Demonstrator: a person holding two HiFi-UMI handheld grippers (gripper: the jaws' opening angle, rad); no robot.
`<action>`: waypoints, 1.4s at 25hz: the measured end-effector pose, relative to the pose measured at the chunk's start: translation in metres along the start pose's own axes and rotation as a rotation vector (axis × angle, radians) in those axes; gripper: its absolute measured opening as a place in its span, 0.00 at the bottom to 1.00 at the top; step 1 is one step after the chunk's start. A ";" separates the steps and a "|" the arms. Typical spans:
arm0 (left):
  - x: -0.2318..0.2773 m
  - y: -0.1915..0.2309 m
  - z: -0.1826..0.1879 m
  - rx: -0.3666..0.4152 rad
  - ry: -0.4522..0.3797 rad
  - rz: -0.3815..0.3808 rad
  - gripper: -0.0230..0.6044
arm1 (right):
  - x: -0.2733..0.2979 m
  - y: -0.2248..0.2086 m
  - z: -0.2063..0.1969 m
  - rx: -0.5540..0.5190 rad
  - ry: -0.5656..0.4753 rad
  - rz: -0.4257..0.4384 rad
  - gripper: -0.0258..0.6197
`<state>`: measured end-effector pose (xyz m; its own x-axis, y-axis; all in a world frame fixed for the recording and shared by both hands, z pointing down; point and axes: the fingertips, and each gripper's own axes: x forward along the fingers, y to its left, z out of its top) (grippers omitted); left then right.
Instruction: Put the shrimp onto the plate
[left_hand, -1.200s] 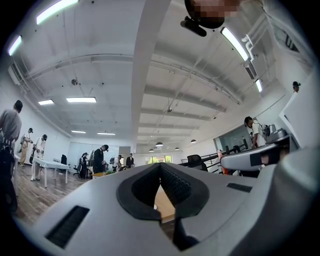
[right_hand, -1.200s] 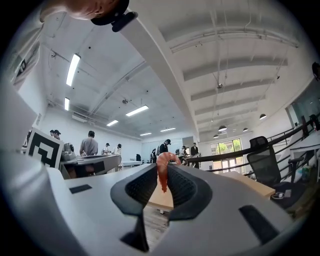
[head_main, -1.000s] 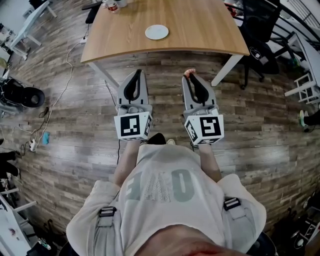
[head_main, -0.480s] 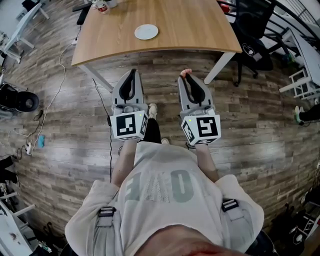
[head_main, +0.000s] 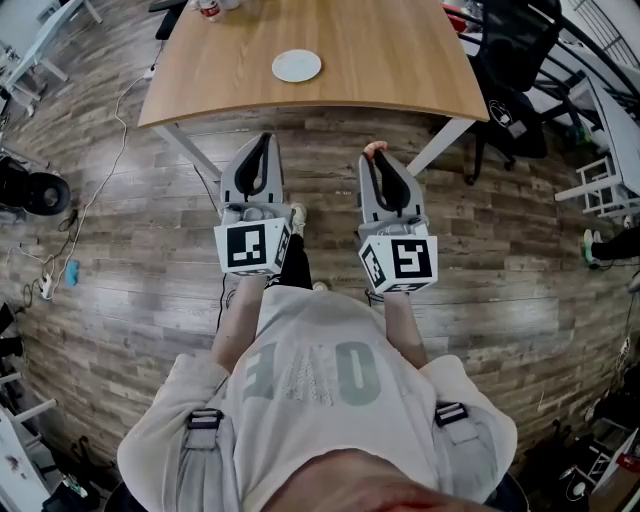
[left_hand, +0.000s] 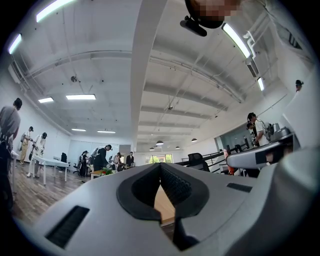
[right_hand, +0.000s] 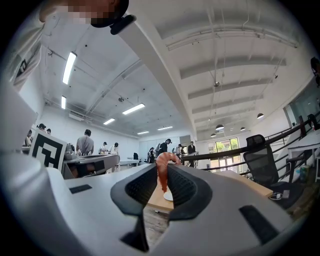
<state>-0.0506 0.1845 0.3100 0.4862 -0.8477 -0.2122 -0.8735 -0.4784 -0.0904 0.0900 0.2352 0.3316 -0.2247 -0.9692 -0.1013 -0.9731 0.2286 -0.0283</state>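
- Right tool (head_main: 377, 153) clamps the shrimp (right_hand: 162, 172), mid-frame; left tool (head_main: 264, 139) clenched, empty.
- Carrying step: next, reach over the tabletop (head_main: 400, 60) to the plate (head_main: 297, 66), top centre.

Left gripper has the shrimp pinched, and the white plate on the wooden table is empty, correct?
Not quite: the right gripper pinches the shrimp, as the right gripper view shows; the left gripper is shut on nothing. The white plate on the wooden table is indeed empty.
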 end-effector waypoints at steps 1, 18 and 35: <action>0.004 0.003 -0.003 -0.003 0.002 0.002 0.05 | 0.005 -0.001 -0.002 0.000 0.004 0.001 0.14; 0.104 0.079 -0.042 -0.037 0.043 0.048 0.05 | 0.151 -0.022 -0.024 -0.029 0.059 0.039 0.14; 0.261 0.195 -0.070 -0.101 0.038 0.051 0.05 | 0.346 -0.039 -0.032 -0.074 0.108 0.045 0.14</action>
<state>-0.0924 -0.1460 0.3050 0.4439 -0.8784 -0.1773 -0.8909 -0.4539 0.0180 0.0485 -0.1118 0.3291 -0.2683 -0.9633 0.0068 -0.9621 0.2683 0.0480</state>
